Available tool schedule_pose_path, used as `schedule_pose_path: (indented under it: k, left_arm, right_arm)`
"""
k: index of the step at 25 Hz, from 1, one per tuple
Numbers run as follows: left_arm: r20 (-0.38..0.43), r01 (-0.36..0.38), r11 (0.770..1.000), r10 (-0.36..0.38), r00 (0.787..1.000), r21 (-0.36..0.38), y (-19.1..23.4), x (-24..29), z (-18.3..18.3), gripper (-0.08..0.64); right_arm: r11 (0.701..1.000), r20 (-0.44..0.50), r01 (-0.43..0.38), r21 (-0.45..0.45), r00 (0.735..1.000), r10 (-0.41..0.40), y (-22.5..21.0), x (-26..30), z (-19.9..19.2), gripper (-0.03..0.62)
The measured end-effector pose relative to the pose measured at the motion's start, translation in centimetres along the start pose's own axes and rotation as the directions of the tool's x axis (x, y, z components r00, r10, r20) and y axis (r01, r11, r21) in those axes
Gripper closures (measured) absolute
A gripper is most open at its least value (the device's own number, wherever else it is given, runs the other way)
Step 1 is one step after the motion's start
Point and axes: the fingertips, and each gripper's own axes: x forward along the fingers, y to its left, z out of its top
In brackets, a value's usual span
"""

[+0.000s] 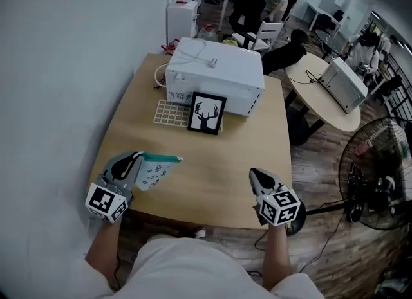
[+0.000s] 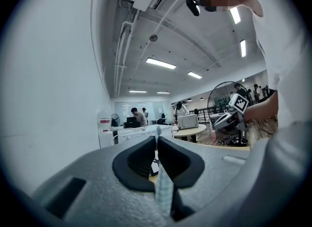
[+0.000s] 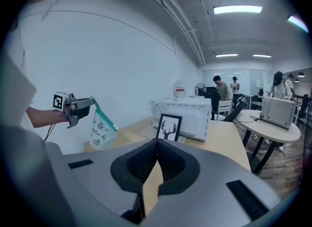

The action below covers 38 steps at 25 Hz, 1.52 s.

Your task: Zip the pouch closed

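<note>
My kit: grey left gripper [image 1: 136, 157], grey right gripper [image 1: 253, 172], black-white marker cubes [image 1: 106, 202]; wearer's white short-sleeved shirt [image 2: 287, 50].

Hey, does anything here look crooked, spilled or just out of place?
The pouch hangs tilted in the air, pinched at one corner by the left gripper, rather than lying on the table. The right gripper is shut, empty and well apart from it. Nothing looks spilled or damaged.

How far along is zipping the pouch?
Possibly done: the white slider sits at the far end of the pouch, though I cannot confirm the zip is sealed. In hand: the left hand-held gripper pinches the pouch's other end, so it hangs. The right hand-held gripper is shut, empty, apart. Left: checking, setting down.
</note>
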Motion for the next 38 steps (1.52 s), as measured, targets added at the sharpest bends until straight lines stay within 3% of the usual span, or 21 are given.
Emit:
schedule_pose_path:
  k: [9, 18, 29, 38]
  left_arm:
    - [0.058, -0.103, 0.986, 0.111, 0.992, -0.130, 3.3, -0.6, 1.1, 0.532]
    - [0.097, -0.195, 0.958, 0.219, 0.971, -0.208, 4.8, -2.6, 1.7, 0.532]
    - [0.083, -0.268, 0.940, 0.290, 0.953, -0.210, 3.7, -5.6, 0.8, 0.532]
    - [0.075, -0.263, 0.946, 0.281, 0.957, -0.189, 3.2, -6.6, 1.4, 0.532]
  right_arm:
    - [0.995, 0.135, 0.093, 0.031, 0.986, -0.097, -1.7, -2.9, 4.2, 0.592]
    - [0.981, 0.286, 0.177, 0.078, 0.939, -0.192, -2.7, -6.4, 8.2, 0.592]
    - [0.979, 0.321, 0.191, 0.067, 0.925, -0.203, -2.3, -7.2, 9.4, 0.592]
    - [0.983, 0.336, 0.176, 0.051, 0.924, -0.183, -0.6, -6.9, 10.1, 0.592]
